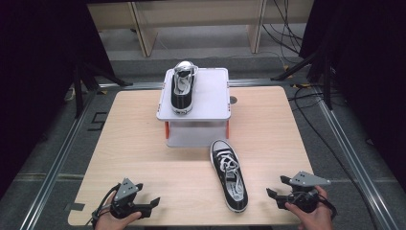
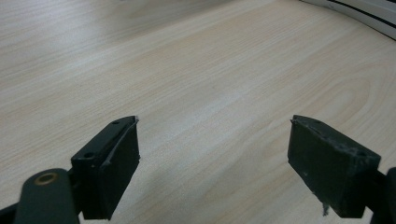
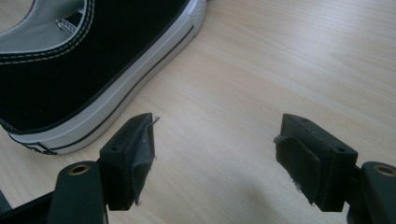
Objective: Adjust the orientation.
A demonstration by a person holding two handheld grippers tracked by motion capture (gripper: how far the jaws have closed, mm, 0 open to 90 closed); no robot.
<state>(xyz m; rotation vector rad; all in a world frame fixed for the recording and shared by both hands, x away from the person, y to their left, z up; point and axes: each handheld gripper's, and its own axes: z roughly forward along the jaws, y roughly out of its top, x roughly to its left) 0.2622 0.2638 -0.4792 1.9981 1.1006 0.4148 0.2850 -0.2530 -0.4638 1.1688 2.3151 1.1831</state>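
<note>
Two black canvas sneakers with white soles and laces: one sneaker sits on a grey raised platform at the far middle of the table, the other sneaker lies on the wood just before it (toe toward the platform). The left gripper and right gripper rest near the front edge, jaws spread apart and empty.

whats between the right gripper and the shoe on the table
Nothing: bare wooden table separates the right gripper, jaws open, from the black shoe. The right gripper view shows it closest; the high view shows the same gap.
</note>
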